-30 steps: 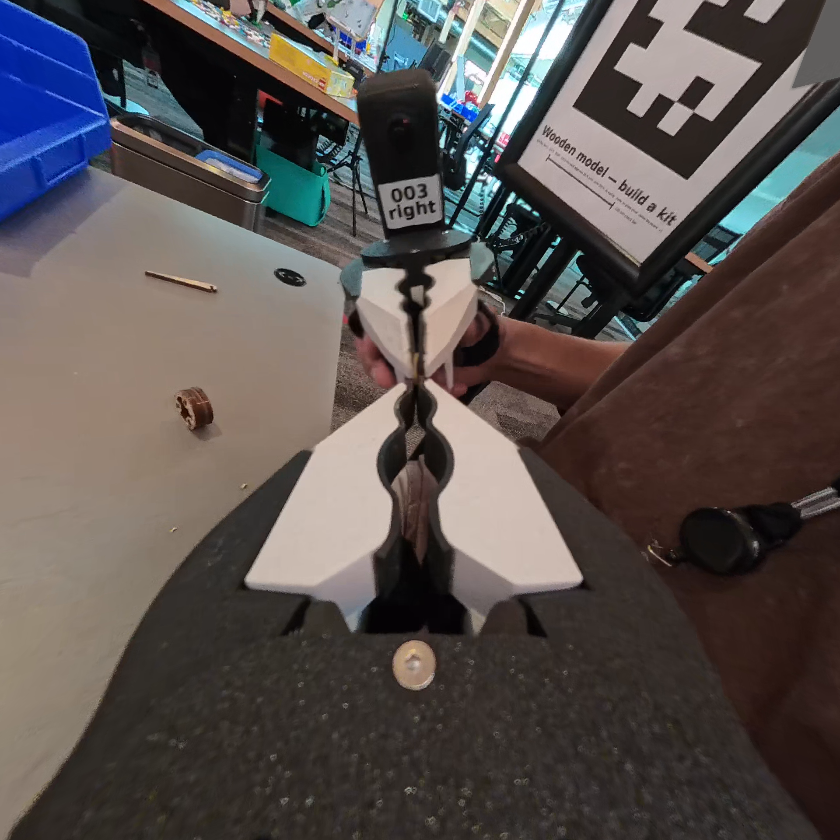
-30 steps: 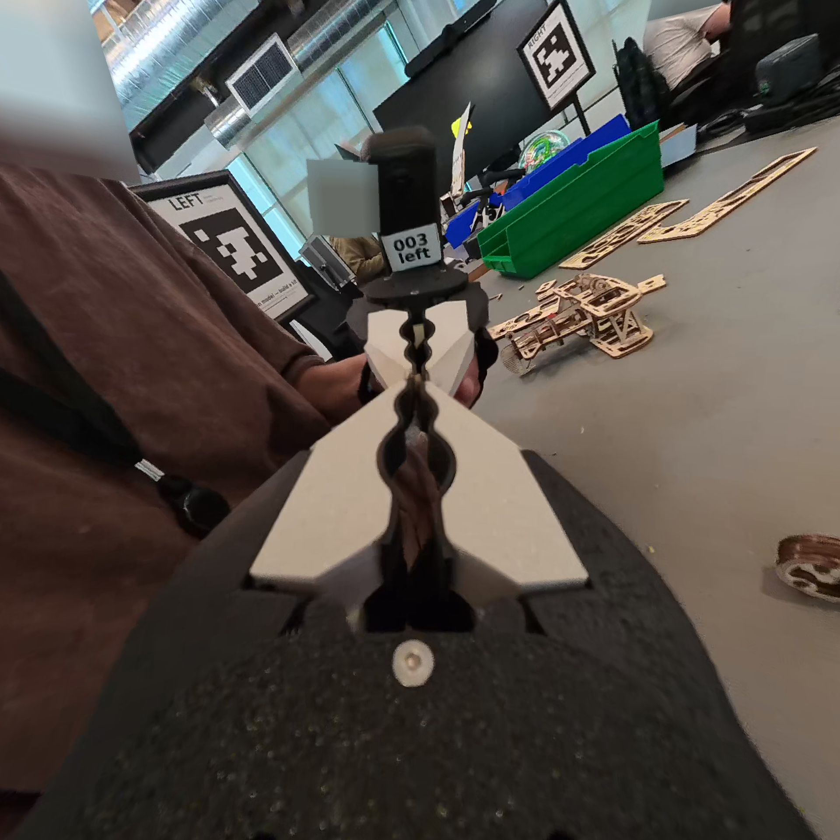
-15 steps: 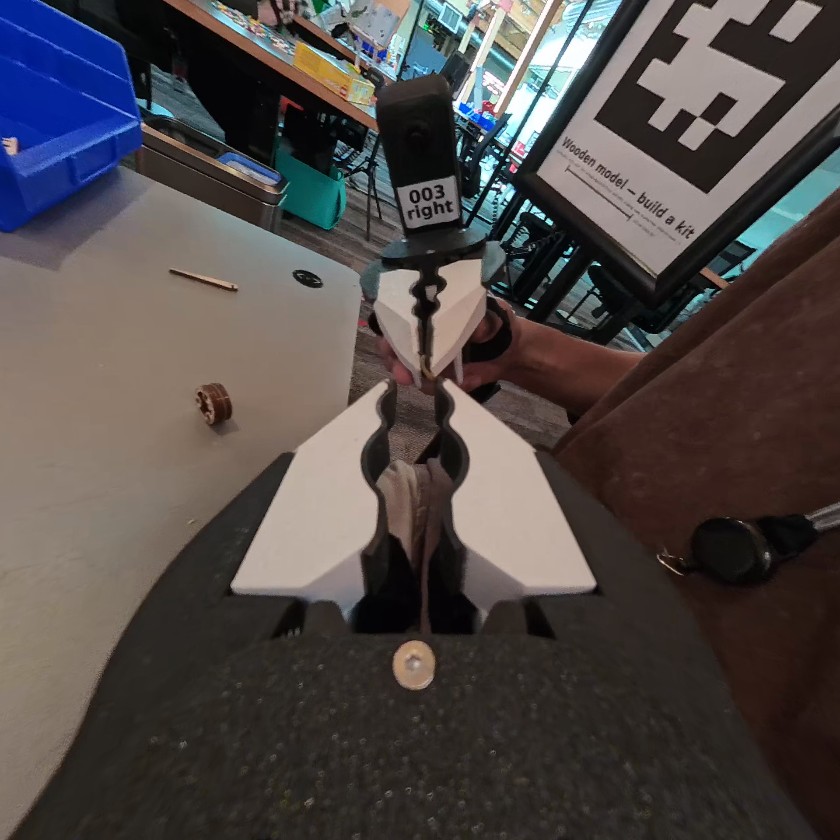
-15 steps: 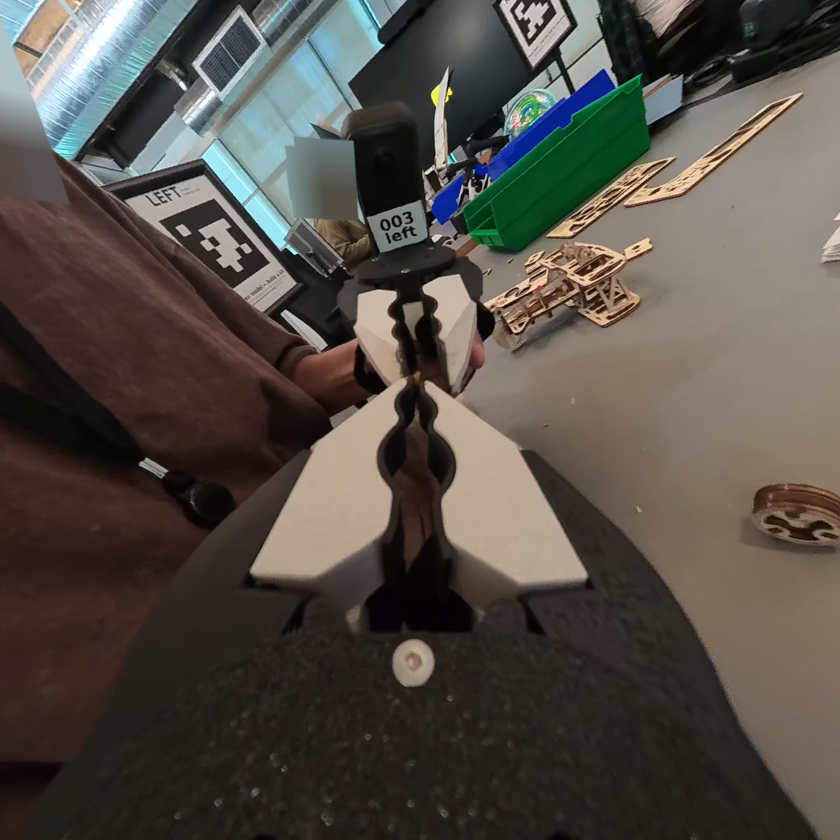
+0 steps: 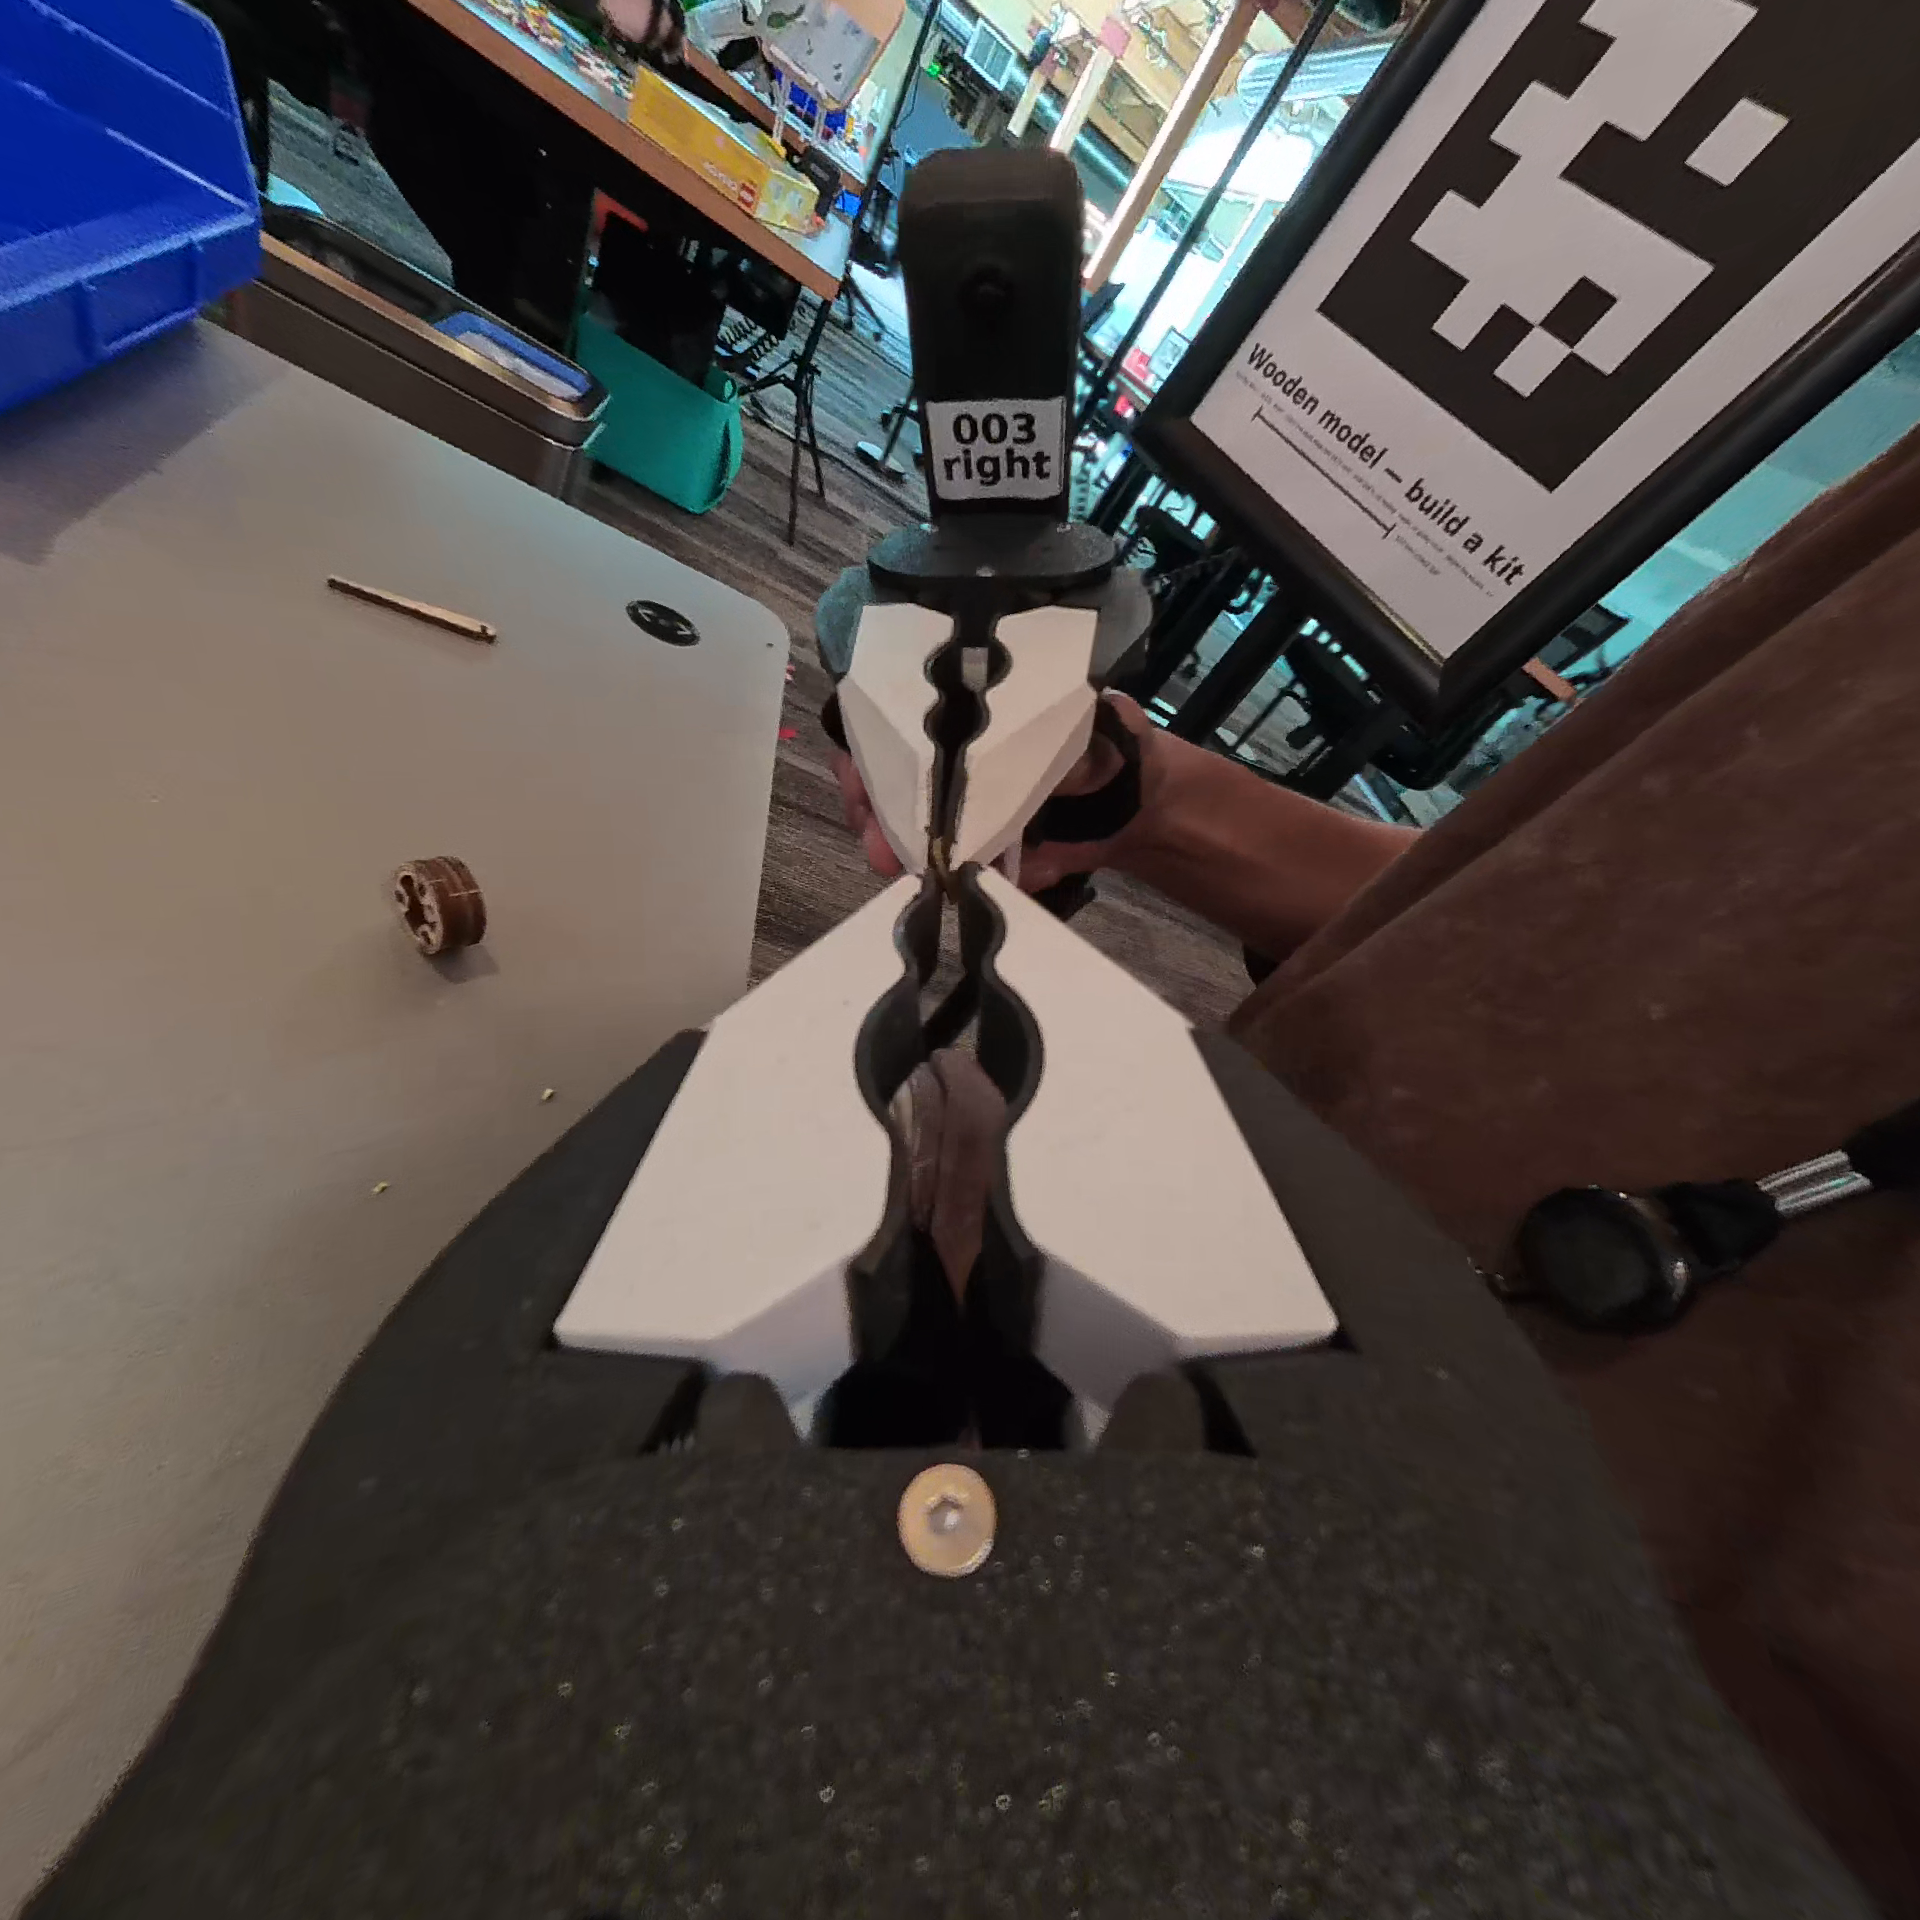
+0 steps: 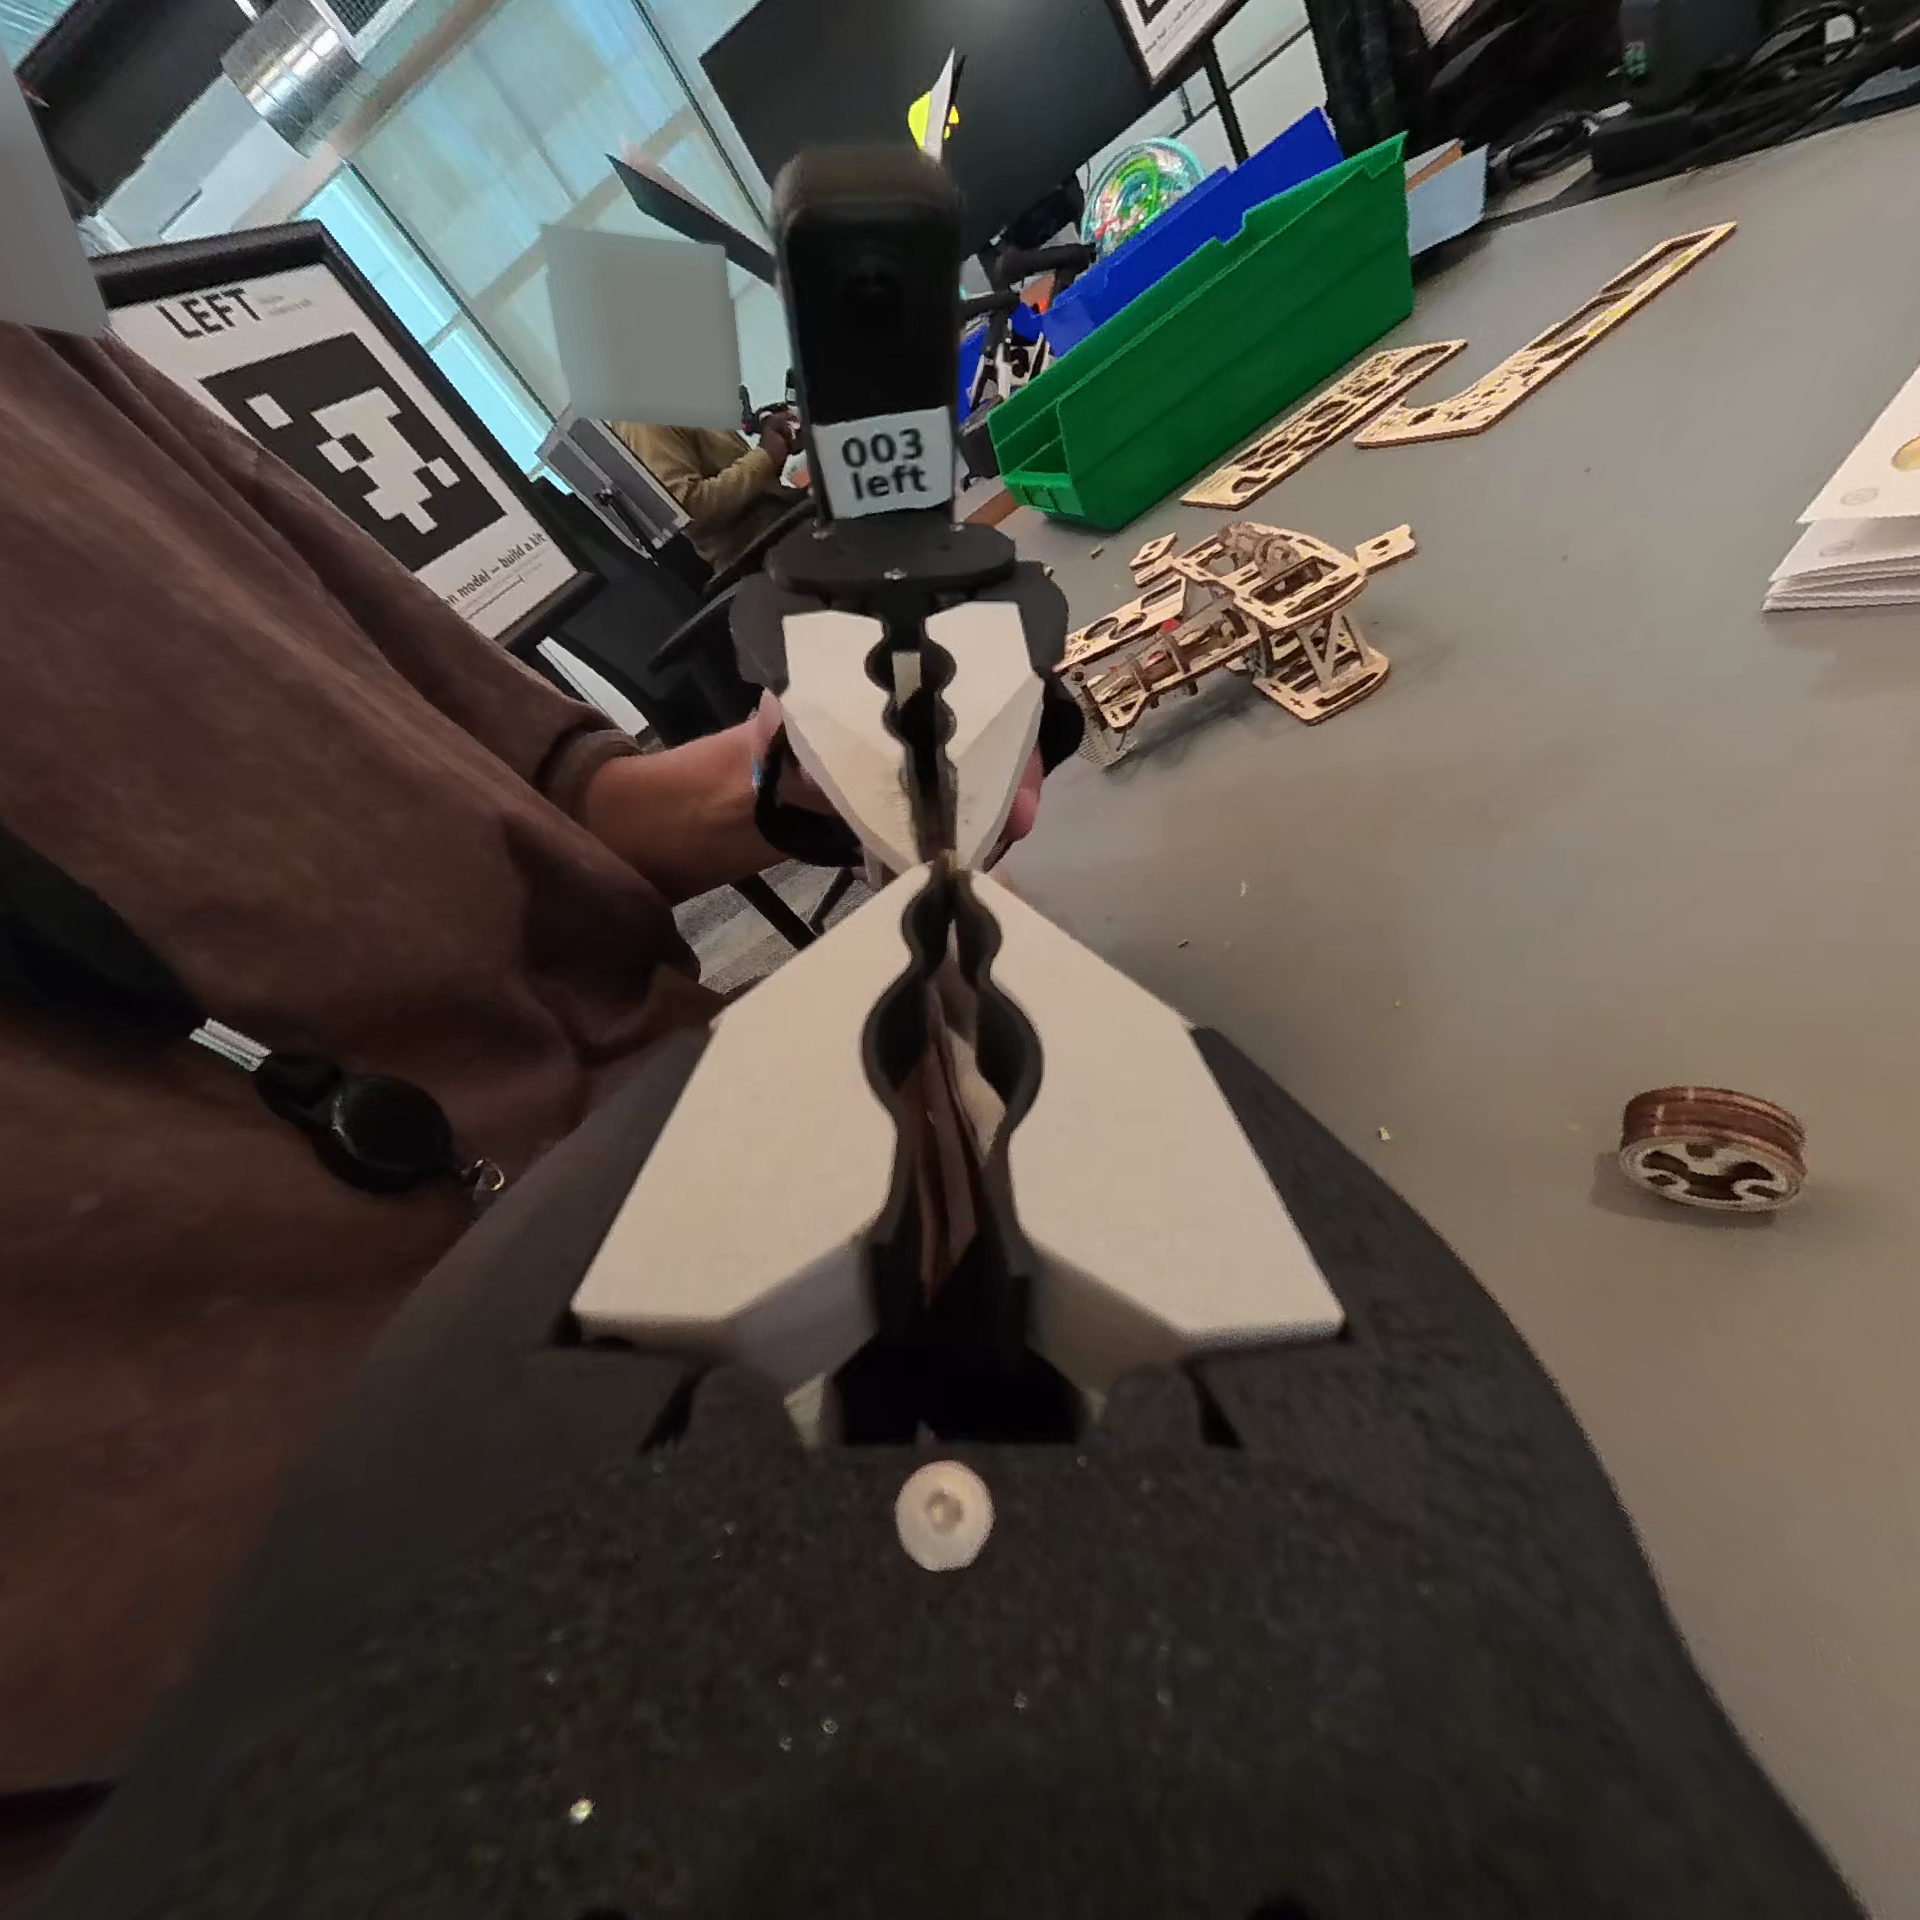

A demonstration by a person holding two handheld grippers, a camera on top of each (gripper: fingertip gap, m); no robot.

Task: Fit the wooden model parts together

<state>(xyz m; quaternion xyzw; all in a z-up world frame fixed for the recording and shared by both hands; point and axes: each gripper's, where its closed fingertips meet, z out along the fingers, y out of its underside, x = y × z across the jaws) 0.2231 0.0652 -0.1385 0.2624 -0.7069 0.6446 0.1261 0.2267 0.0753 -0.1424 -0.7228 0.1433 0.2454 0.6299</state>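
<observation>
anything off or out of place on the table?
Nothing damaged or spilled. Small wood crumbs dot the grey table, and one wooden wheel lies loose, apart from the part-built wooden model.

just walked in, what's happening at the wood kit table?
A person holds the left gripper and right gripper tip to tip above the table edge, both shut on a tiny wooden piece between them. A wooden wheel, a thin stick and the half-built model lie on the grey table.
</observation>
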